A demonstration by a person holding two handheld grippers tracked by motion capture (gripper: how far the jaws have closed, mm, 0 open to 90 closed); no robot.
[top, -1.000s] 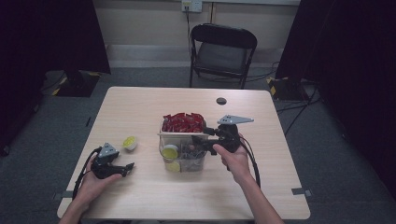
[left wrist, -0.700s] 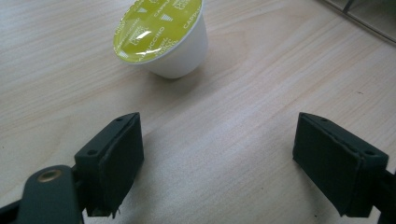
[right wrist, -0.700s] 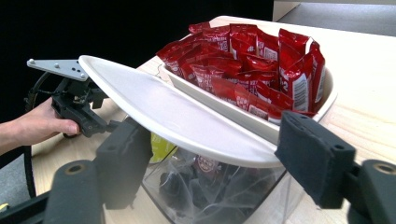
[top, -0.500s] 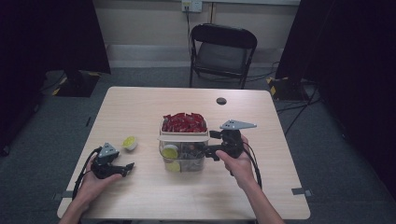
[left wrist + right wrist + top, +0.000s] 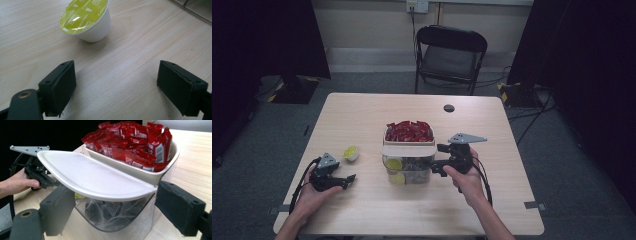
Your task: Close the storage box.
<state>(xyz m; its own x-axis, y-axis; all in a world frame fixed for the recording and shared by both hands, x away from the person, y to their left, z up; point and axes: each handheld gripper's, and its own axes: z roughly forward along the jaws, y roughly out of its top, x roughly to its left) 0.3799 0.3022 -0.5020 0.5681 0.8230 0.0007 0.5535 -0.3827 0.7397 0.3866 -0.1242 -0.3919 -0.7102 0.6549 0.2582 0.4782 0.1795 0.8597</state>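
Note:
A clear bin [image 5: 408, 170] of capsules stands mid-table under a white tray of red packets [image 5: 408, 131]; a white flap lid [image 5: 408, 150] lies level over the bin's front. My right gripper [image 5: 438, 159] sits at its right side and its jaws have just been opening. It is open, and in the right gripper view [image 5: 120, 212] the lid's edge [image 5: 100, 180] and the bin's wall [image 5: 112, 217] lie between the pads, unpressed. My left gripper [image 5: 348, 181] rests open and empty near the front left. Just beyond it [image 5: 120, 87] a yellow-green capsule [image 5: 86, 18] lies tilted on the wood.
A small black disc [image 5: 449, 108] lies near the table's far edge. A black folding chair [image 5: 451, 55] stands behind the table. Cables trail from both grippers toward the front edge. Bare wood [image 5: 362, 115] stretches left and behind the bin.
My right gripper's jaws have opened off the white lid and the hand has drawn back slightly to the right; the lid now lies level. The left gripper has stayed put.

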